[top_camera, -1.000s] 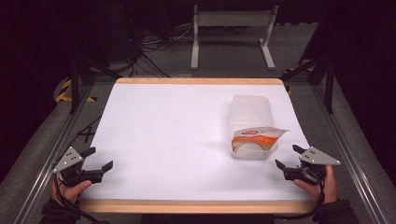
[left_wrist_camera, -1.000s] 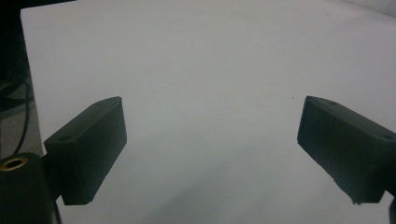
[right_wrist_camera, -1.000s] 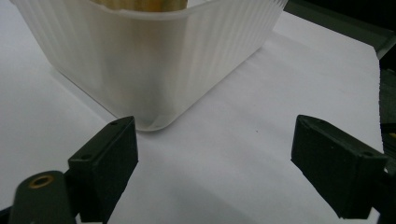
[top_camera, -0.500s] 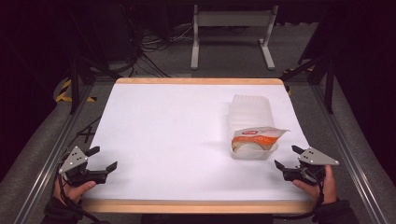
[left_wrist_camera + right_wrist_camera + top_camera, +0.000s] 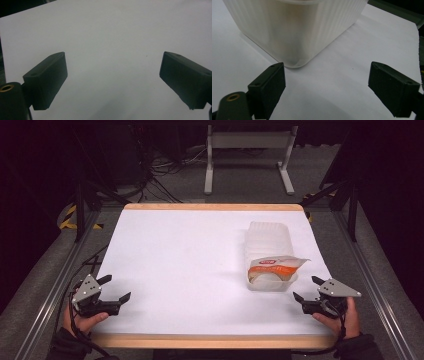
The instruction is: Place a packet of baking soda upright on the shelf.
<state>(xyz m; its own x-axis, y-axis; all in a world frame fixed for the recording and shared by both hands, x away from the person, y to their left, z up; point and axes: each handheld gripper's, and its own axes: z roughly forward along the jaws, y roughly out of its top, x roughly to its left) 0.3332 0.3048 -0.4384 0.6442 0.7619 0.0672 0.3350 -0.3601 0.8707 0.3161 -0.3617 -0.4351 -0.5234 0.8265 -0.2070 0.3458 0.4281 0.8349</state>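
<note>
Low at the near left corner of the white table (image 5: 190, 250), the left gripper (image 5: 115, 289) sits in a hand, jaws spread wide over bare tabletop, holding nothing. Further right stands a ribbed, see-through plastic tub (image 5: 269, 240) with an orange and white packet (image 5: 276, 267) lying in it; its red label is too small to read. Just beside the tub's near corner, the right gripper (image 5: 306, 289) gapes wide, empty.

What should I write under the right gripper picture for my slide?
Open right gripper facing a corner of the ribbed plastic tub on the white table.
</note>
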